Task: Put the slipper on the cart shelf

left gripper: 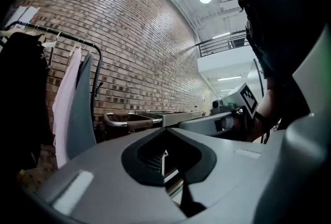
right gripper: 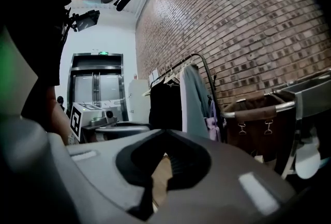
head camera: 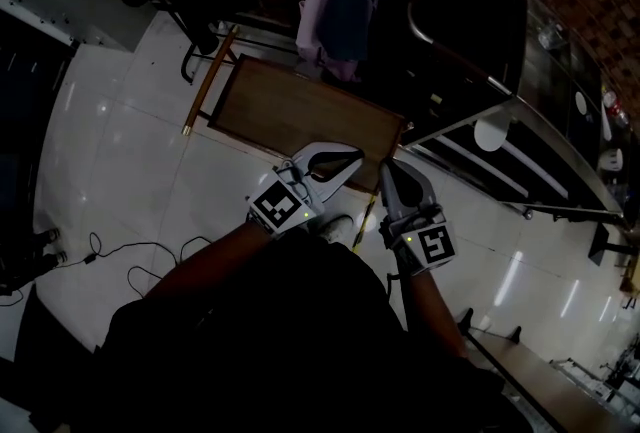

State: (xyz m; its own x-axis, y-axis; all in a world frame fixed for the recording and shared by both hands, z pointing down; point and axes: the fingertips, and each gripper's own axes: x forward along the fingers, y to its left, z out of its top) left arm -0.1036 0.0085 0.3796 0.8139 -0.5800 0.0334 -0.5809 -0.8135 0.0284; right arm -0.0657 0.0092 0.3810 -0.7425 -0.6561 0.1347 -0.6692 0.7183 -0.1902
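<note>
The left gripper [head camera: 356, 158] and right gripper [head camera: 386, 169] are both clenched on nothing, side by side. No slipper shows clearly; a pale shape [head camera: 338, 226] low between them may be it, equally near both.

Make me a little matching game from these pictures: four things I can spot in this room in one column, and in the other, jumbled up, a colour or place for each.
Things:
1. wall
2. floor
3. table
4. clothes

Colour or place:
a. hanging on a rail
b. shiny white
c. red-brown brick
d. brown wooden top

Right pairs: 1-c, 2-b, 3-d, 4-a.
</note>
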